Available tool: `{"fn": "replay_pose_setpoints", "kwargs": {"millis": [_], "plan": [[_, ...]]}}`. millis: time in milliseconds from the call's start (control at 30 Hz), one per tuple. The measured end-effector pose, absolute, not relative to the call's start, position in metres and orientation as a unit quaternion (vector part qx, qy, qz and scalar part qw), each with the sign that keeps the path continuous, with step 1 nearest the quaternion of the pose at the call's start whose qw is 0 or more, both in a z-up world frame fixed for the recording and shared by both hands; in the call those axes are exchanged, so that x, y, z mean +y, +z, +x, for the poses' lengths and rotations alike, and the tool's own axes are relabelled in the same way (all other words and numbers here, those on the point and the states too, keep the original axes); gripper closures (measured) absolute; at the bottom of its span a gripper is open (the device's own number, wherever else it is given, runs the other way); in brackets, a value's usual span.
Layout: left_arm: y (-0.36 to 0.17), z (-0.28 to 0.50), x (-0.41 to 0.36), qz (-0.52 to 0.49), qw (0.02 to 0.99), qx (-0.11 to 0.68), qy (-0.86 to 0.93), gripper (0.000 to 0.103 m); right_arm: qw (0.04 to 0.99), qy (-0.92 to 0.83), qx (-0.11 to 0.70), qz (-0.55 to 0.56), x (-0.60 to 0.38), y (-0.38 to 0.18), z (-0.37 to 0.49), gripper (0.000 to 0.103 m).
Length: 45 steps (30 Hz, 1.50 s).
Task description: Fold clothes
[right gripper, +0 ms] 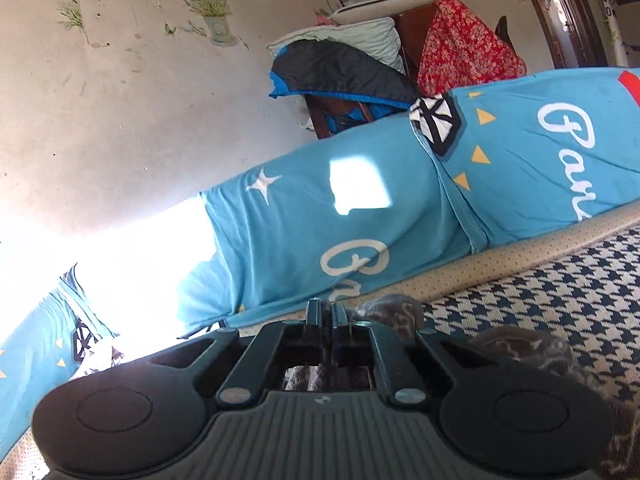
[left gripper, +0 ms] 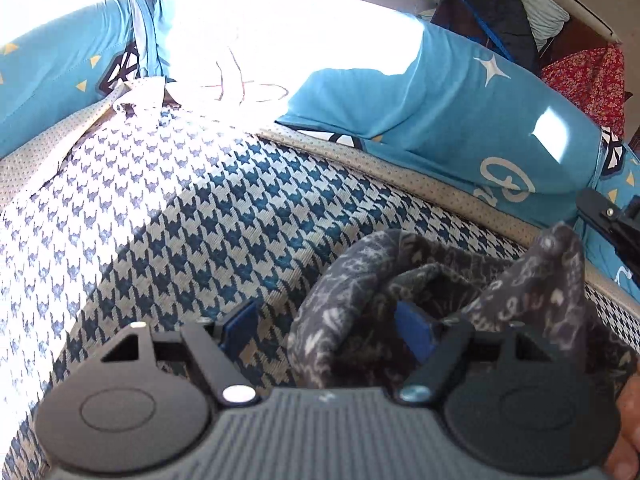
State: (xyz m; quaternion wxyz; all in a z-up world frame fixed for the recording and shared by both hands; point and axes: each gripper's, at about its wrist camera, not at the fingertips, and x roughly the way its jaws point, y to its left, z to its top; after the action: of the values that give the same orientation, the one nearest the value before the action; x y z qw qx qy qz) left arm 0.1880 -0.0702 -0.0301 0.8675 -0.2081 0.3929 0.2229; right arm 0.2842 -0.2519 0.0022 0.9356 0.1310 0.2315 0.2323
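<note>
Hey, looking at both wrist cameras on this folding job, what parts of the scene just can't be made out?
- Left wrist view: top centre is blown out by sunlight, washing out the blue cushions there.
- Left wrist view: the dark patterned garment runs off behind the left gripper; its type and full shape are unclear.
- Right wrist view: the right gripper and its body hide most of the garment, so what the shut fingers pinch cannot be told.

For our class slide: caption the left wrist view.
Open left gripper beside crumpled dark grey patterned garment on houndstooth cushion.
</note>
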Motion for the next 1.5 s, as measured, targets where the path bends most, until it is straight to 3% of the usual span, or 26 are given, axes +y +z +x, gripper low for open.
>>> {"fn": "replay_pose_setpoints", "kwargs": {"millis": [167, 500, 600, 733, 867, 1033, 1300, 1400, 1500], "plan": [[-0.031, 0.192, -0.066, -0.22, 0.862, 0.403, 0.216, 0.028, 0.942, 0.261, 0.175, 0.123, -0.234, 0.032, 0.287, 0.1], [-0.033, 0.185, -0.072, -0.231, 0.864, 0.407, 0.183, 0.024, 0.936, 0.244, 0.239, 0.084, -0.248, 0.019, 0.291, 0.099], [-0.028, 0.181, -0.079, -0.227, 0.875, 0.397, 0.158, 0.021, 0.936, 0.227, 0.258, 0.072, -0.271, 0.017, 0.293, 0.09], [-0.026, 0.179, -0.095, -0.208, 0.887, 0.393, 0.126, 0.019, 0.933, 0.204, 0.285, 0.083, -0.311, 0.012, 0.299, 0.055], [-0.028, 0.18, -0.114, -0.184, 0.895, 0.394, 0.101, 0.018, 0.922, 0.192, 0.319, 0.107, -0.354, 0.002, 0.307, 0.04], [-0.029, 0.182, -0.142, -0.156, 0.906, 0.391, 0.04, 0.017, 0.894, 0.192, 0.379, 0.142, -0.387, -0.024, 0.318, 0.031], [-0.056, 0.186, -0.173, -0.126, 0.883, 0.452, -0.028, 0.013, 0.852, 0.235, 0.43, 0.186, -0.386, -0.056, 0.326, 0.029], [-0.066, 0.186, -0.186, -0.085, 0.878, 0.47, -0.035, 0.013, 0.836, 0.252, 0.444, 0.202, -0.384, -0.068, 0.328, 0.017], [-0.073, 0.183, -0.197, -0.052, 0.877, 0.477, -0.03, 0.013, 0.826, 0.266, 0.452, 0.207, -0.38, -0.076, 0.329, 0.017]]}}
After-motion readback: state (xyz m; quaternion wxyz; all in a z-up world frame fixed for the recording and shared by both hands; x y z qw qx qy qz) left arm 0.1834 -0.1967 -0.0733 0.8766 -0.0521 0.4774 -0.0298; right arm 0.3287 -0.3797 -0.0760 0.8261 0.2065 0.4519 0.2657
